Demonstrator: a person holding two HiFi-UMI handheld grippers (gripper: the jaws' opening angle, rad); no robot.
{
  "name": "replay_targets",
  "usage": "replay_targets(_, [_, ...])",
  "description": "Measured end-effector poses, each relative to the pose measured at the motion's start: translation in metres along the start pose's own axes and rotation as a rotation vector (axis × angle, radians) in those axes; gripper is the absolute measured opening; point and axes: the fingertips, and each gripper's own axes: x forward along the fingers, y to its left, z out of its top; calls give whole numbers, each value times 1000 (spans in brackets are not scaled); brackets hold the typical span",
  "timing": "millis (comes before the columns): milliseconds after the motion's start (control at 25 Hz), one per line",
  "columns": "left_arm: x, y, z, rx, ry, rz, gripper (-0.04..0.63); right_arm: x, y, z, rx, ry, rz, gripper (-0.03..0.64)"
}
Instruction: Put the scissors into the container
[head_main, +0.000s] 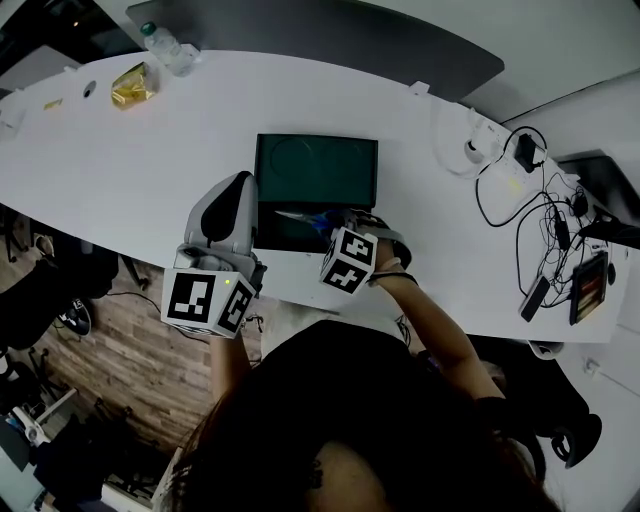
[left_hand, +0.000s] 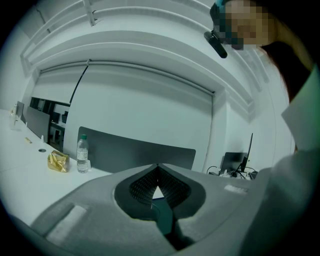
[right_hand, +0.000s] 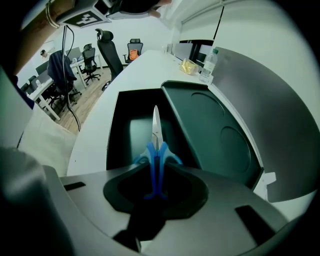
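A dark green container stands open on the white table (head_main: 150, 160), its lid (head_main: 316, 168) flat behind the base (head_main: 268, 228). My right gripper (head_main: 338, 224) is shut on the blue handles of the scissors (head_main: 303, 217). In the right gripper view the scissors (right_hand: 156, 150) sit between the jaws of the right gripper (right_hand: 156, 169), blade pointing out over the container's base (right_hand: 120, 130), with the lid (right_hand: 210, 135) to the right. My left gripper (head_main: 240, 185) hovers just left of the container, tilted up toward the wall. Its jaws (left_hand: 158, 166) meet at the tips and hold nothing.
A water bottle (head_main: 165, 42) and a gold packet (head_main: 133, 85) lie at the table's far left. Cables, chargers and small devices (head_main: 545, 225) crowd the right end. The table's front edge runs just under the grippers. Office chairs (right_hand: 107, 42) stand beyond the table.
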Motion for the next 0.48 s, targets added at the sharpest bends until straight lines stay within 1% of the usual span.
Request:
replay_targets(320, [5, 5, -9, -16, 27, -9, 11, 1, 0, 2, -18, 56, 13, 94])
replay_targets(480, [6, 4, -13, -12, 32, -20, 11, 2, 1, 3, -24, 63, 22, 94])
